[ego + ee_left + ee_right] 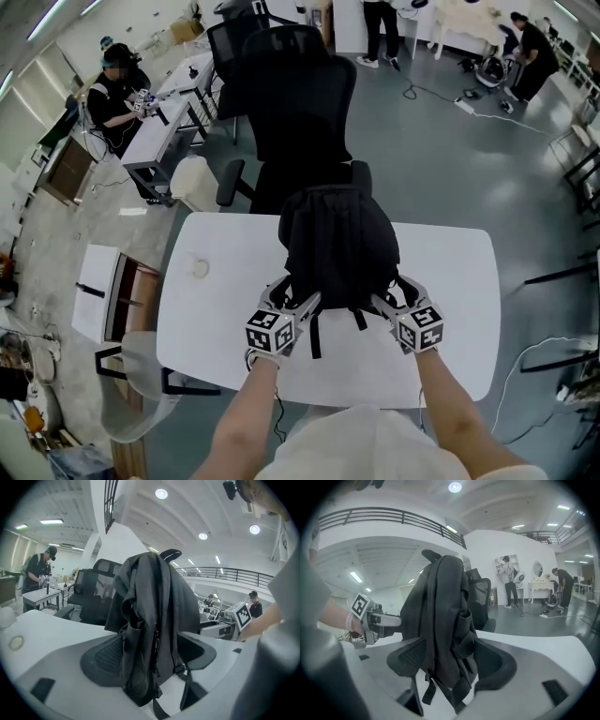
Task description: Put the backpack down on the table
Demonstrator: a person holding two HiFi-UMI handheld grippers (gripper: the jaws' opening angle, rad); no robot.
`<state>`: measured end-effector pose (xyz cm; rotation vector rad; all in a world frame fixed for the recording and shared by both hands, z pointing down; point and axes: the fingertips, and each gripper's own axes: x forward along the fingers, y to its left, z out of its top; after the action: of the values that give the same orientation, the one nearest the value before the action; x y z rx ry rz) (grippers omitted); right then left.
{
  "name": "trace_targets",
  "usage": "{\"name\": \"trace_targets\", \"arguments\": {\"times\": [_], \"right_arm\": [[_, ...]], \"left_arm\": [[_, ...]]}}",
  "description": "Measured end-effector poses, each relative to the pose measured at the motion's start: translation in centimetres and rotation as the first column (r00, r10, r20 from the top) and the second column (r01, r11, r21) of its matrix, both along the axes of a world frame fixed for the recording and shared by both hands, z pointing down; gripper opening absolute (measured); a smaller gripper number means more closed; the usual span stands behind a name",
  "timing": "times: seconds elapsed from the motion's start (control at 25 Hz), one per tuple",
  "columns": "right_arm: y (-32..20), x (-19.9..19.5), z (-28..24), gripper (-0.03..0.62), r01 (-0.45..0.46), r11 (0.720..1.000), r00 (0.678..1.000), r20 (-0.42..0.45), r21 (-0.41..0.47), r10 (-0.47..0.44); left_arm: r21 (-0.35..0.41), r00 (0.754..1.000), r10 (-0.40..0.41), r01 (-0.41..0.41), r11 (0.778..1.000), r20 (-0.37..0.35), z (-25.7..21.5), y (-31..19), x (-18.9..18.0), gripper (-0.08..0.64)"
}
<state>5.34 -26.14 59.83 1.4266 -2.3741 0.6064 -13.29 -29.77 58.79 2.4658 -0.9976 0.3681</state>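
Where our forearms reach over the near edge of the white table (225,323), the left gripper (292,295) and the right gripper (394,292) sit at the two lower corners of the black backpack (337,244). Both pairs of jaws stand wide apart. In each gripper view a side of the bag rises in the gap between the pads, but we cannot see the pads pressing on it.

The backpack stands upright on the table, near the middle and toward the far edge. A loose strap (314,336) trails from its base toward us, between the two grippers. To our left on the tabletop, well apart from the bag, lies a small round thing (200,268); we cannot tell what it is.

Just beyond the table's far edge a black office chair (291,103) faces us, its seat hidden by the bag. Farther off on the left, a person (117,86) sits at a white desk (161,129). On the right, a cable (487,116) runs across the grey floor, and two people (380,28) stand at the far end of the room.
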Motion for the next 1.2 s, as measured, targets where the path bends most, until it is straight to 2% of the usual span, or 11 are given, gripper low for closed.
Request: {"name": "trace_targets", "arguments": {"times": [0.44,0.6,0.68,0.88,1.04,1.2], "right_arm": [[2.8,1.5,-2.2,0.318,-0.078,0.996,0.997,0.013,0.034,0.077],[3.4,1.9,-4.2,0.318,-0.094,0.992,0.995,0.035,0.078,0.092],[3.6,2.3,-5.1,0.309,-0.105,0.99,0.994,0.043,0.097,0.101],[4.6,3.0,-7.4,0.236,-0.114,0.981,0.993,0.056,0.156,0.106],[5.5,3.4,-9.2,0.148,-0.118,0.974,0.992,0.076,0.196,0.105],[6.6,3.6,-10.8,0.046,-0.118,0.966,0.991,0.09,0.23,0.1]], "left_arm": [[0.073,0.999,-0.044,0.045,0.996,-0.011,-3.3,2.0,-1.5,0.356],[0.099,0.999,-0.033,0.036,0.994,-0.034,-4.7,3.0,-1.4,0.33],[0.112,0.998,-0.04,0.044,0.993,-0.039,-5.3,3.4,-1.4,0.295],[0.146,0.994,-0.095,0.102,0.984,-0.052,-6.8,3.9,-2.7,0.206],[0.187,0.993,-0.108,0.117,0.975,-0.053,-8.6,4.5,-3.4,0.182],[0.241,0.994,-0.105,0.111,0.964,-0.036,-10.5,5.3,-3.5,0.122]]}}
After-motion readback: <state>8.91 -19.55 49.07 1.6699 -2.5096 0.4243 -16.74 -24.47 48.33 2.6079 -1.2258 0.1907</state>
